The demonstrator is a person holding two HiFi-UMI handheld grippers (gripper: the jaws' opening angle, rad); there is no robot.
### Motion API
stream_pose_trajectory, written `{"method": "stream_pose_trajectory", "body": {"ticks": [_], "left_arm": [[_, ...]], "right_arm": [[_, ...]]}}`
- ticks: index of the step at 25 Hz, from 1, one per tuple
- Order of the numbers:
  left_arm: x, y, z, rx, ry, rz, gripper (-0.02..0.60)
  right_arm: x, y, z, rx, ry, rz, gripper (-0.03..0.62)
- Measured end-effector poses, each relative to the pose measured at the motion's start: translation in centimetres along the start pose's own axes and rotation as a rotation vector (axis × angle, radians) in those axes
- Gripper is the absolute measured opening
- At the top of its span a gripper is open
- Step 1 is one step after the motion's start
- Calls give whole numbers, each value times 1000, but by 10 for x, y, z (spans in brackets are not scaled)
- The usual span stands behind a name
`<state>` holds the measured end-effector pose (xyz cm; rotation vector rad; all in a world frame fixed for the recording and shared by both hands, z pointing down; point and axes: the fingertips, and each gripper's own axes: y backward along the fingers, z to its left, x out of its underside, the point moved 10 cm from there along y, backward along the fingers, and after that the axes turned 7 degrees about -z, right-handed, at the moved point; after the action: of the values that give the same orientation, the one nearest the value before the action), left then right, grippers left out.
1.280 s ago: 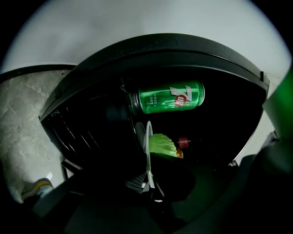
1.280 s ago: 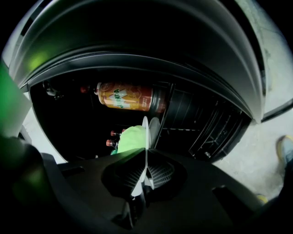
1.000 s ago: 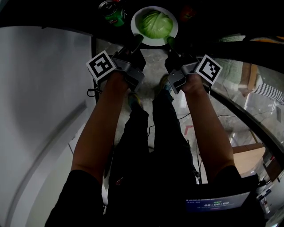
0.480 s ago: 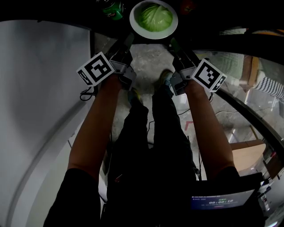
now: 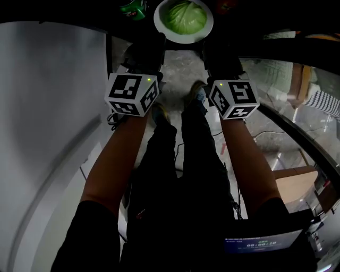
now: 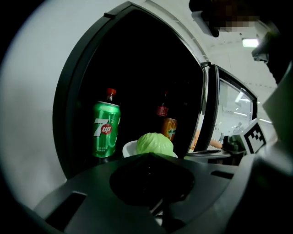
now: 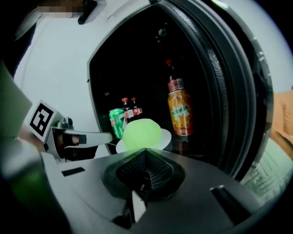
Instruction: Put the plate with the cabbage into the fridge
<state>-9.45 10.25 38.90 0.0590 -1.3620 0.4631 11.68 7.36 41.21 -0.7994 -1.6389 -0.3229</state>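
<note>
As the head view shows, the plate (image 5: 183, 39) with the cabbage (image 5: 185, 16) is at the dark mouth of the fridge (image 6: 68, 114), gripped from two sides. Left claw (image 6: 149, 157): jaws pressed together on the near rim of the plate, with a bit of white edge visible beneath them. Right claw (image 7: 145, 153): likewise closed on the plate rim, with a strip of white showing under the jaws. The cabbage sits in the middle of the plate, round and pale green.

Inside the fridge, a green can (image 6: 106, 130) stands upright to the left of the plate, with two red-capped cola bottles (image 7: 130, 109) just beside it. An orange soda bottle (image 7: 180, 109) stands upright to the right of the plate. Whether the plate rests on a shelf or is carried clear of it cannot be determined.

The glass door (image 6: 229, 123) stands open on the right side. Both forearms are extended forward, with the left marker cube (image 5: 133, 94) and the right marker cube (image 5: 232, 99) uppermost.
</note>
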Motion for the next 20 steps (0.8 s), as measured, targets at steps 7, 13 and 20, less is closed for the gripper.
{"method": "stream_pose_trajectory", "body": {"ticks": [7,13,20], "left_arm": [[15,-1,-3,16,-47,59,3],[24,-7,1,14,-57,90,3],[23,-10,2,14,-62,87,3]], "right_arm": [[7,-3,-1,-15,14,16,6],[13,-9,-2,-22,10,19,6],[11,-9,-1,-30,19,13,6]]}}
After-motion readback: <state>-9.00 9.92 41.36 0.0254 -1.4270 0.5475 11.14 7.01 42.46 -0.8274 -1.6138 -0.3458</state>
